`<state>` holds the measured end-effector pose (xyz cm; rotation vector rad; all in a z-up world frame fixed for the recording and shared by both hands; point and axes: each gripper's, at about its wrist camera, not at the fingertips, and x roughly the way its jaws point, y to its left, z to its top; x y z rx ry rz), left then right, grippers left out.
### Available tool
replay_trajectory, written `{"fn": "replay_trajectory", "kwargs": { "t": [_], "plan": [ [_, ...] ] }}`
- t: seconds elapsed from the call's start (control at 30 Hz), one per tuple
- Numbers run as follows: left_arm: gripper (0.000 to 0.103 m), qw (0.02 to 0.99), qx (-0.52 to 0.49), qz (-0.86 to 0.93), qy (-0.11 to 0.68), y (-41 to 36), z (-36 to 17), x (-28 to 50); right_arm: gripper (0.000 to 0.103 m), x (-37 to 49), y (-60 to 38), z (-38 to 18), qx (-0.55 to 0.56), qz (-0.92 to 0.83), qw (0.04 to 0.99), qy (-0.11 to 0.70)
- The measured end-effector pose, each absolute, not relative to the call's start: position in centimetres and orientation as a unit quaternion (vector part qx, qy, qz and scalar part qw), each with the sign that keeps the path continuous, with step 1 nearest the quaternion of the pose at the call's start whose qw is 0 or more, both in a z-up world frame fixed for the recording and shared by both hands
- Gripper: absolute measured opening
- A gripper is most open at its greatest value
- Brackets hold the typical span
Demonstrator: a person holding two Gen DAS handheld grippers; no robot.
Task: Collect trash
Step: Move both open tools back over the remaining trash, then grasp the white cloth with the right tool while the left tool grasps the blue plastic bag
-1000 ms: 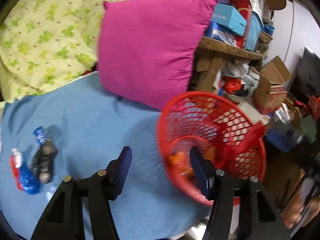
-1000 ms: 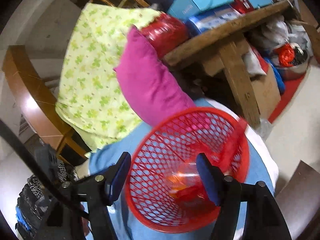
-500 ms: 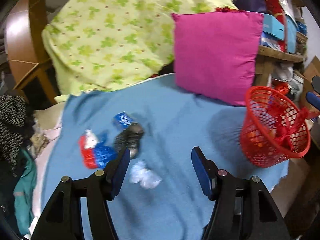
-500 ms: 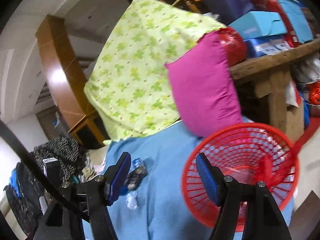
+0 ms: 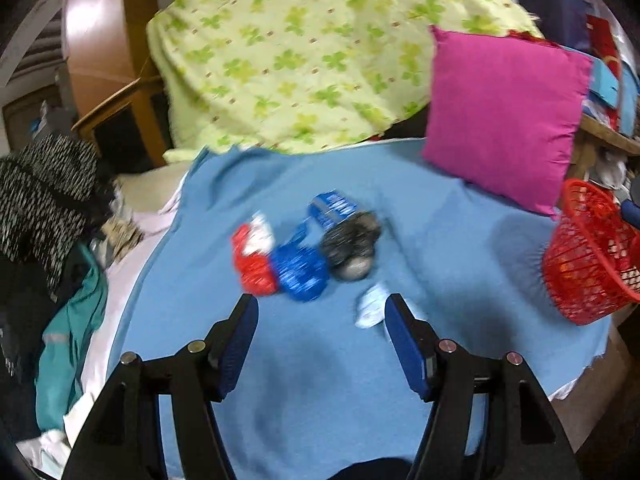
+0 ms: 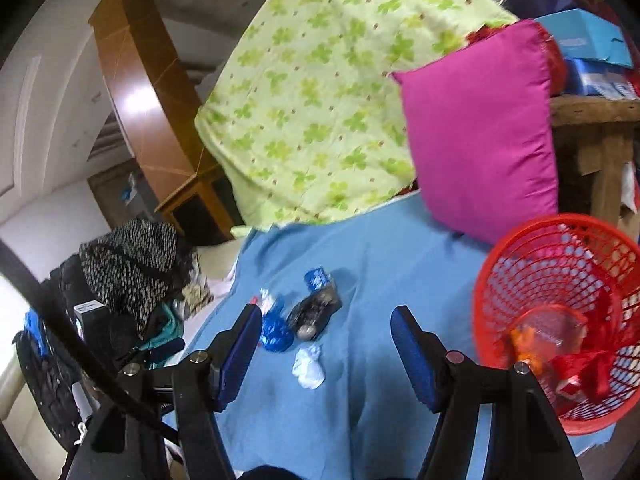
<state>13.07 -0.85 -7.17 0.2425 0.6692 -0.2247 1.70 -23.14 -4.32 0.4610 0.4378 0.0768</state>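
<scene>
Several pieces of trash lie on the blue blanket (image 5: 312,392): a red-and-white wrapper (image 5: 254,260), a blue wrapper (image 5: 300,270), a dark wrapper (image 5: 352,240), a small blue packet (image 5: 334,208) and a crumpled white tissue (image 5: 370,308). My left gripper (image 5: 320,320) hangs open just short of them, nothing between its fingers; the tissue lies by its right finger. My right gripper (image 6: 322,332) is open too, empty, above the blanket, with the tissue (image 6: 308,368) and the dark wrapper (image 6: 314,312) showing between its fingers. The red mesh basket (image 6: 484,320) stands at the right with wrappers inside.
A pink pillow (image 5: 504,120) and a green-patterned quilt (image 5: 312,52) lean at the back of the bed. A pile of clothes (image 5: 48,208) lies off the left side. A cluttered wooden shelf (image 6: 592,108) stands behind the basket (image 5: 592,256), which sits at the blanket's right edge.
Both grippers have swung left, away from the basket and toward the trash pile. The basket has slid to the right edge of each view. Both stay empty.
</scene>
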Motion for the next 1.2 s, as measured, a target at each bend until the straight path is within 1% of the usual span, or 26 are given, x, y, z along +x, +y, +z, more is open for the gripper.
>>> {"fn": "replay_trajectory", "kwargs": {
  "t": [0.2,0.4,0.43,0.6,0.9,0.97,1.03,1.1,1.13,1.17,1.2],
  "plan": [
    [0.067,0.924,0.087,-0.055,0.369,5.5,-10.1,14.8,0.069,4.8,-20.1,-7.1,0.213,0.063,0.936,0.272],
    [0.067,0.918,0.049,-0.052,0.391,9.0,-11.7,16.3,0.054,10.1,-17.6,-11.5,0.211,0.092,0.911,0.343],
    [0.067,0.917,0.044,-0.057,0.393,9.0,-11.7,16.5,0.052,11.3,-17.0,-12.3,0.202,0.097,0.907,0.356],
    [0.067,0.908,0.011,-0.107,0.405,8.3,-12.4,19.2,0.052,15.7,-14.5,-15.4,0.168,0.114,0.897,0.394],
    [0.067,0.883,-0.019,-0.162,0.441,4.3,-14.5,27.5,0.052,22.2,-12.0,-20.9,0.113,0.129,0.879,0.445],
    [0.067,0.878,-0.02,-0.165,0.448,3.2,-14.8,29.1,0.045,22.6,-11.7,-21.7,0.098,0.126,0.878,0.451],
    [0.067,0.874,-0.01,-0.172,0.454,1.7,-15.2,30.4,0.032,22.6,-11.7,-22.2,0.086,0.119,0.881,0.449],
    [0.067,0.868,0.003,-0.172,0.466,0.3,-15.9,31.6,0.026,22.2,-12.1,-22.1,0.087,0.117,0.885,0.442],
    [0.067,0.863,0.006,-0.175,0.475,-0.4,-16.5,32.1,0.026,22.0,-12.6,-22.0,0.095,0.114,0.886,0.439],
    [0.061,0.859,0.009,-0.176,0.482,-0.7,-16.9,32.5,0.026,21.6,-13.1,-21.8,0.104,0.112,0.887,0.435],
    [0.049,0.85,0.015,-0.173,0.497,-1.2,-17.8,33.0,0.026,21.3,-13.5,-21.6,0.11,0.11,0.888,0.432]
  ]
}}
